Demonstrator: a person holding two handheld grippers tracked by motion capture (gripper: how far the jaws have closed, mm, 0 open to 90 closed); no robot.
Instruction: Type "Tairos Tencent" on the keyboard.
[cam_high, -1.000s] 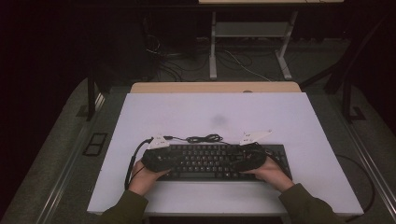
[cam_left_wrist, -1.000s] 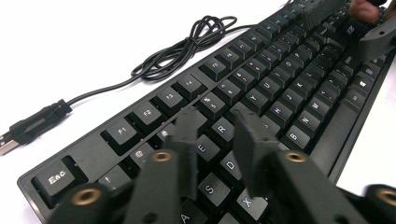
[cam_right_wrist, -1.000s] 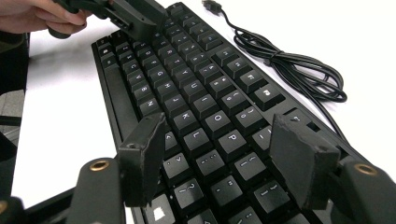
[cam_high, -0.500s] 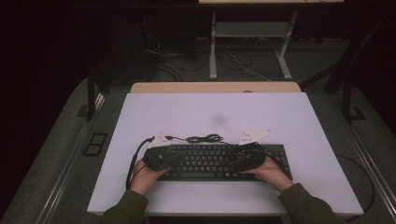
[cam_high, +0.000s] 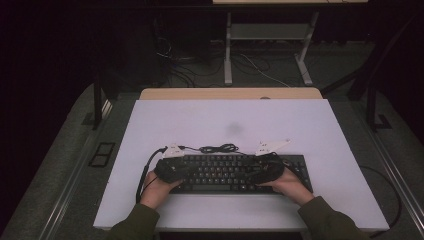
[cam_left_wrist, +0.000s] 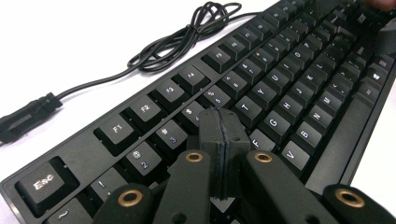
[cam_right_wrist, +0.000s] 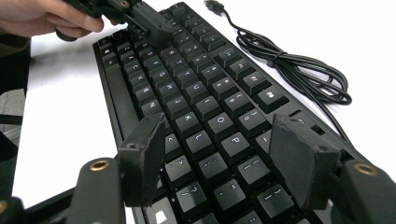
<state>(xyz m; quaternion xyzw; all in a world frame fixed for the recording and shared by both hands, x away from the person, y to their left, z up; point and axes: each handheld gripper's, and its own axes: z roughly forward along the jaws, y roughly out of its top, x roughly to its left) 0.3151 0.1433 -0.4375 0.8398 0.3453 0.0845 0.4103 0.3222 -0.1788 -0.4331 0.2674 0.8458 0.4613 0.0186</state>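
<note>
A black keyboard (cam_high: 225, 173) lies on the white table near the front edge; it also fills much of the left gripper view (cam_left_wrist: 280, 88) and the right gripper view (cam_right_wrist: 196, 102). My left gripper (cam_left_wrist: 223, 135) is shut, its tips pressed together just above the number and letter keys at the keyboard's left end (cam_high: 172, 170). My right gripper (cam_right_wrist: 224, 154) is open, its jaws spread over the keys at the keyboard's right side (cam_high: 267, 172). In the right gripper view the left gripper (cam_right_wrist: 140, 16) and the hand holding it show at the top left.
The keyboard's black cable (cam_high: 217, 148) lies coiled on the table just behind it, its plug end loose (cam_right_wrist: 215, 5). The white table top (cam_high: 225, 120) stretches bare behind. Beyond it are a wooden edge (cam_high: 225, 93), floor cables and a desk frame (cam_high: 265, 40).
Both hands and grippers stay over the keyboard's ends with only slight shifts; the keyboard and cable have not moved.
</note>
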